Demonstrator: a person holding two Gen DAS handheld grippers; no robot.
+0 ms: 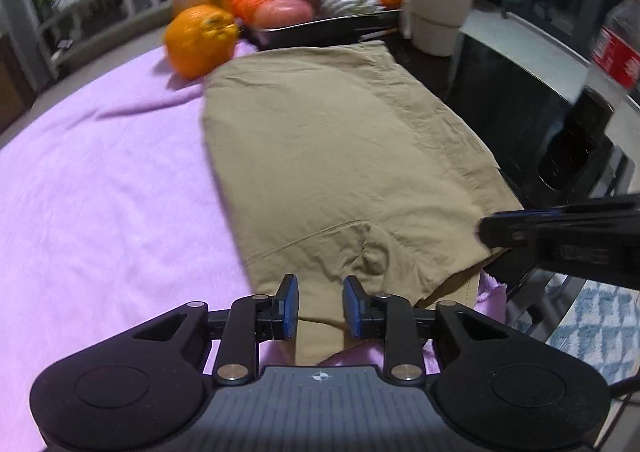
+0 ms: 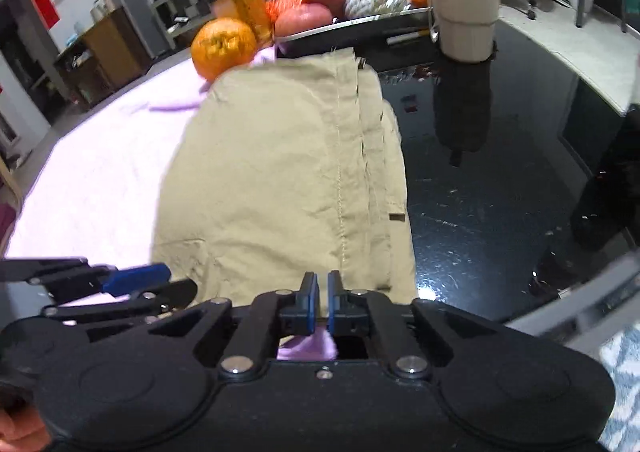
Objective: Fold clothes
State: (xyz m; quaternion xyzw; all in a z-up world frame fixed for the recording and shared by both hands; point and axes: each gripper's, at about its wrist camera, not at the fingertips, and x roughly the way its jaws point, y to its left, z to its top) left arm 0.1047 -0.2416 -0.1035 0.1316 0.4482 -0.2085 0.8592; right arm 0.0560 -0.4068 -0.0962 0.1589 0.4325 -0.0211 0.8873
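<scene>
A pair of khaki trousers (image 1: 320,139) lies folded lengthwise on a lilac blanket (image 1: 100,191), its far end near the fruit tray. It also shows in the right wrist view (image 2: 280,171). My left gripper (image 1: 320,302) is open, its blue pads either side of the near cloth edge. My right gripper (image 2: 323,302) has its pads nearly together at the trousers' near right edge; whether cloth is pinched between them is unclear. The right gripper's fingers (image 1: 560,232) enter the left view from the right, and the left gripper (image 2: 136,280) shows at the left of the right view.
An orange (image 1: 200,39) sits on the blanket by the trousers' far left corner. A dark tray (image 1: 332,25) of apples and oranges stands behind. A beige cup (image 2: 464,7) stands on the glossy black table (image 2: 500,191). A red-labelled jar (image 1: 618,35) is at right.
</scene>
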